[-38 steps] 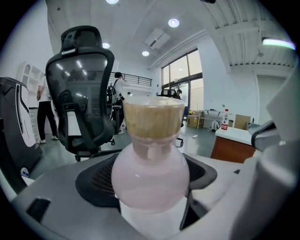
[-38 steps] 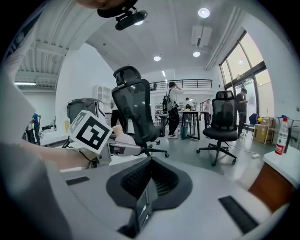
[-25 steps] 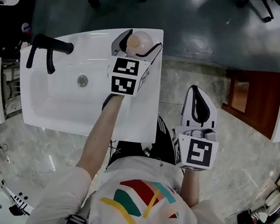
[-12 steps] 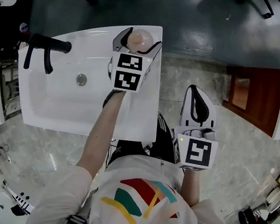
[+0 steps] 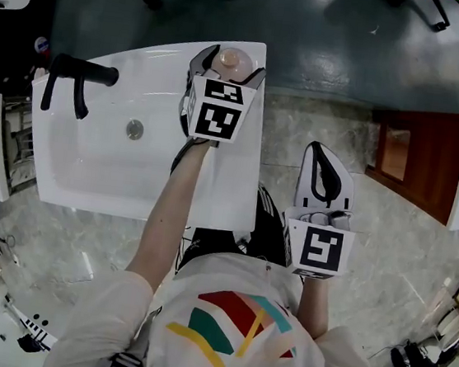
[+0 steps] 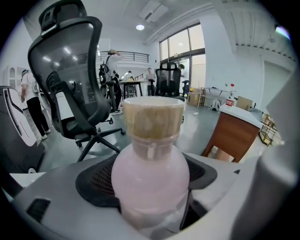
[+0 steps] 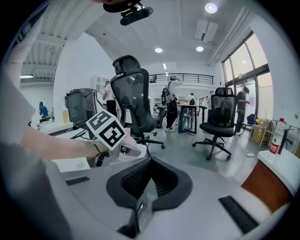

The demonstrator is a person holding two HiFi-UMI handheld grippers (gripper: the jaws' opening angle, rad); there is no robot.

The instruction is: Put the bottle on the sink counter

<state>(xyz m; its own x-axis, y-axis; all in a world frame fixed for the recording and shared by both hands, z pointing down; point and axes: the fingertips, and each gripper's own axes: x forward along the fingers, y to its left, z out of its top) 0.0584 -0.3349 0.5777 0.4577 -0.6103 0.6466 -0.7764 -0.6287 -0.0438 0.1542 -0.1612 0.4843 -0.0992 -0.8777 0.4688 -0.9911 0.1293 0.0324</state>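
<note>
Pink liquid fills the bottle [image 5: 233,58]. The head view shows it upright at the far right corner of the white table [image 5: 144,67], beside the basin [image 5: 100,154]. The left hand-held gripper [image 5: 230,64] brackets it from both sides, probably to steady it for set-down. Whether its base touches the table cannot be told.

The left gripper view shows both jaws pressed against the bottle's body, below the tan cap [image 6: 153,117].

The right gripper view shows the right hand-held gripper [image 7: 149,185] fully closed and empty, parked clear of the table.

The bottle [image 6: 150,180] looks translucent plastic, the sink [image 5: 90,166] glossy white, the tap [image 5: 84,72] matt black.
</note>
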